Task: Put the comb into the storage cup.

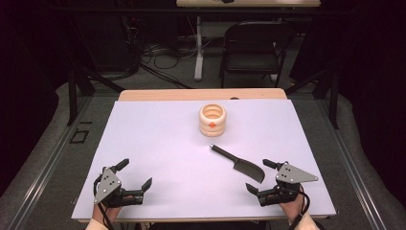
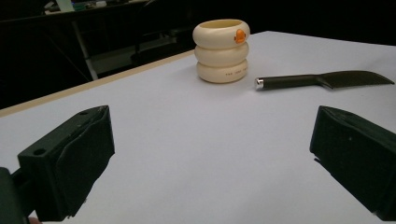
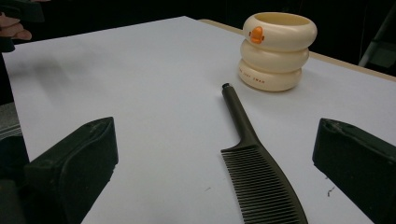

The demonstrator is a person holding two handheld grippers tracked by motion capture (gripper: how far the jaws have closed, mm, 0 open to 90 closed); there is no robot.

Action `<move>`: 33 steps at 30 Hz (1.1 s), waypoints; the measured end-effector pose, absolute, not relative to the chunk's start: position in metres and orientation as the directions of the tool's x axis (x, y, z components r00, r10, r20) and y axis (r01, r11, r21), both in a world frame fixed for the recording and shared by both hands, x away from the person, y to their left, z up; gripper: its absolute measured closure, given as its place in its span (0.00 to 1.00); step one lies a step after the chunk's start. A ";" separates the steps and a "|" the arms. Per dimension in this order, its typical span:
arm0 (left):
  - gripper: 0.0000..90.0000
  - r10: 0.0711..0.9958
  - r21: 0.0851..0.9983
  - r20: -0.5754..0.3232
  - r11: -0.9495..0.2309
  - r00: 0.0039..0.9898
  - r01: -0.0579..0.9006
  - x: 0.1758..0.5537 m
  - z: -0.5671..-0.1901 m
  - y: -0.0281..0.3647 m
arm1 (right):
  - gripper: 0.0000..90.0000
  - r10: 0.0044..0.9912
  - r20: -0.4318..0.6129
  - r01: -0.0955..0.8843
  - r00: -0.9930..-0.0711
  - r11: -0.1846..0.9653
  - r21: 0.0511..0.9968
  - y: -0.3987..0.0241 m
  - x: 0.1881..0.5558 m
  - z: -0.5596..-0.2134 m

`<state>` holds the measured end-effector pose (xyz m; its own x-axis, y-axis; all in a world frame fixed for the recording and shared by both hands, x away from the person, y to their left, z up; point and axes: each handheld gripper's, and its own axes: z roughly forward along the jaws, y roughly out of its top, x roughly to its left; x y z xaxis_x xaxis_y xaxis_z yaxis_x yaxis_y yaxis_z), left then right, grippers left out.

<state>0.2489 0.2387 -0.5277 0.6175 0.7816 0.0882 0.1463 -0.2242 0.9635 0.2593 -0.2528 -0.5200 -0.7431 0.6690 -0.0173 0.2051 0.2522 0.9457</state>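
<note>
Cream ringed cup [image 1: 212, 120] w/ orange mark is sitting upright mid-table; small dark lettering on its bottom ring, too small to read. Inside not visible. Black comb [image 1: 239, 164] is lying just in front, nearer right gripper [image 1: 261, 178]. Left gripper [image 1: 136, 173] & right are both resting near white table's [image 1: 158, 143] front edge, jaws spread wide, gripping nothing.

White-topped desk [image 1: 158, 143] with light wood edge at far side. On it: cream ribbed three-ring plastic cup [image 1: 212, 120] with orange mark, upright, mid-desk. Dark plastic comb [image 1: 238, 163] lies flat near it, handle toward cup. Black folding chair [image 1: 252, 45] behind desk.
</note>
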 end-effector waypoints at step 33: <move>0.00 0.795 0.956 0.073 -0.228 0.602 0.185 0.252 -0.532 0.239 | 0.00 0.582 -0.020 0.216 -0.813 0.332 0.918 -0.223 0.278 -0.518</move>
